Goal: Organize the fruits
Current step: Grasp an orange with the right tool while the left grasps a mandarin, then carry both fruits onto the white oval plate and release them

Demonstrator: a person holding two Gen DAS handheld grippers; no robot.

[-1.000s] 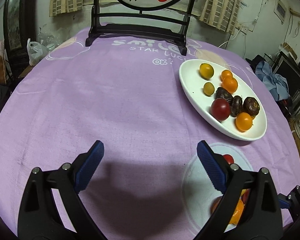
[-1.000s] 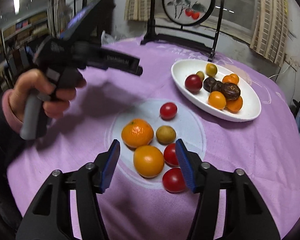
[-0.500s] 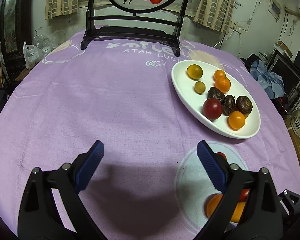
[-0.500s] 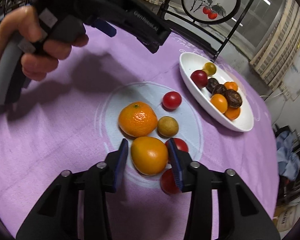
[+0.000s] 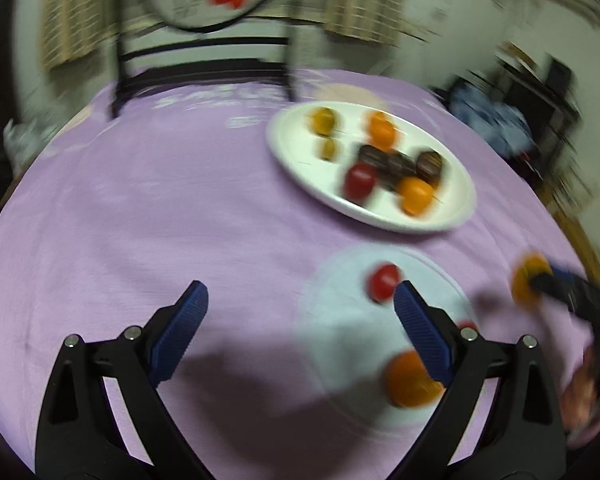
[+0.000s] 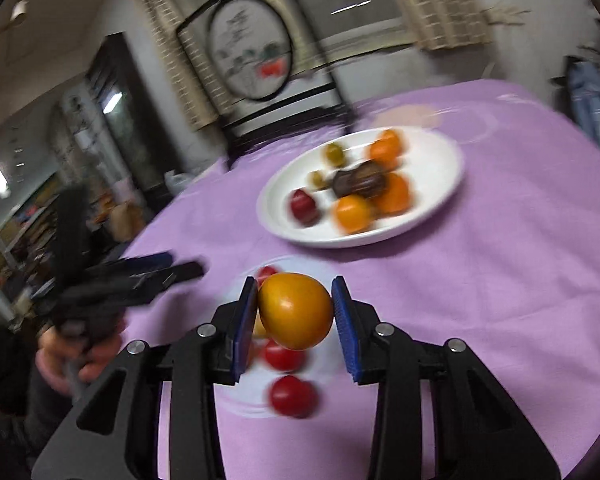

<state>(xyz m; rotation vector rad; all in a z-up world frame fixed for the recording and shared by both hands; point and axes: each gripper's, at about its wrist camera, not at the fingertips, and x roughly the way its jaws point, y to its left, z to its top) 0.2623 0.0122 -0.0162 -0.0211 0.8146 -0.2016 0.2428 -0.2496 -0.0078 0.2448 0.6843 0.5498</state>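
A lilac tablecloth (image 5: pixel 148 208) covers the round table, its weave smeared by motion blur; a dark framed screen (image 6: pixel 256 52) stands at the far edge. The left gripper (image 5: pixel 300 312) hovers wide open over bare cloth, nothing between its ribbed blue pads. The right gripper (image 6: pixel 295 312) is clamped on a smooth orange persimmon (image 6: pixel 296 310), lifted above blurred red tomatoes (image 6: pixel 292 396). Farther right, the white oval plate (image 6: pixel 440 184) holds fruit too blurred to name.
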